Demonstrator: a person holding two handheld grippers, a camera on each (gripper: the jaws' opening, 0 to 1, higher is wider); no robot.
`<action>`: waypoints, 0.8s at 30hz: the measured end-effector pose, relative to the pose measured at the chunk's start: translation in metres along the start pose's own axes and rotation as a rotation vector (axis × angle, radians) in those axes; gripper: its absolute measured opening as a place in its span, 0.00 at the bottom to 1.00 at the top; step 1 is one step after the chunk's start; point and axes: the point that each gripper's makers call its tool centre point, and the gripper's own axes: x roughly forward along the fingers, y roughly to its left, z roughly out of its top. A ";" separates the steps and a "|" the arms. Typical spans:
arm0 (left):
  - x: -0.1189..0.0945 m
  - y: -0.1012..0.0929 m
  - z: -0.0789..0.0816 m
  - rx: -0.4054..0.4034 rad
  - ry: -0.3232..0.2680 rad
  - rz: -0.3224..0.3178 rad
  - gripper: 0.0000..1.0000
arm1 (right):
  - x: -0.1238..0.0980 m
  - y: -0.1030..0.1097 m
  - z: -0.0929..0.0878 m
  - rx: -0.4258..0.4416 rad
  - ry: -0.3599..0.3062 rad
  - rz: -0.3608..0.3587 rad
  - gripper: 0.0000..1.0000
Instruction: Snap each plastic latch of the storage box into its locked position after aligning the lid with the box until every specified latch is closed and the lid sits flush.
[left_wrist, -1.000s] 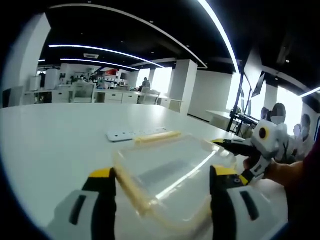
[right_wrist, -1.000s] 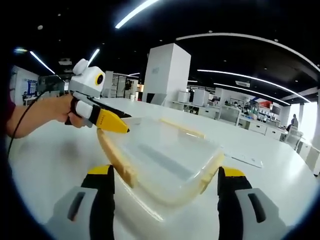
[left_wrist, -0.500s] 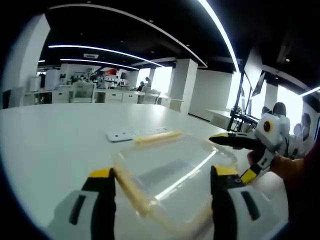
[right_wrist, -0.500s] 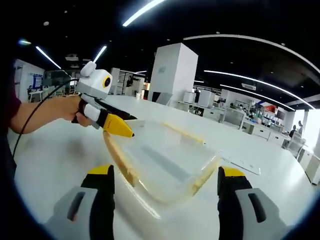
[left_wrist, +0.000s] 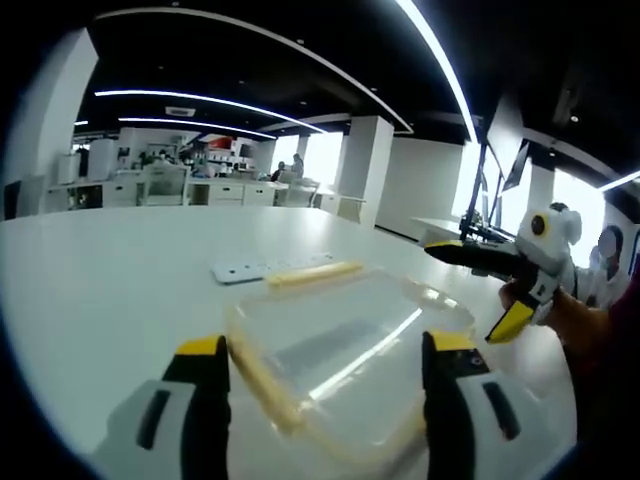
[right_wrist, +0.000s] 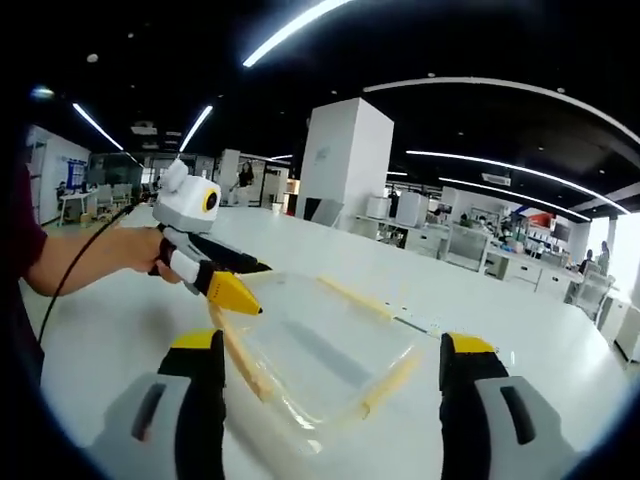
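you see a clear storage box (left_wrist: 345, 350) with pale yellow latches (left_wrist: 313, 273), on a white surface (left_wrist: 100, 270). your grippers' jaws are black with yellow tips, their bodies white.

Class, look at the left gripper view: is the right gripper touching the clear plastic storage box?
No. The right gripper hangs open in the air beside the clear plastic storage box, with white table visible between them.
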 end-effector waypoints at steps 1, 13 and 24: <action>0.000 0.000 0.000 0.001 -0.001 -0.002 0.79 | 0.001 -0.003 0.002 0.000 -0.004 -0.003 0.90; -0.001 -0.001 0.004 0.045 -0.004 -0.014 0.80 | 0.010 -0.022 0.031 -0.032 -0.026 -0.014 0.90; -0.001 -0.001 0.004 0.045 -0.011 -0.015 0.80 | 0.026 -0.047 0.057 -0.046 -0.042 -0.016 0.90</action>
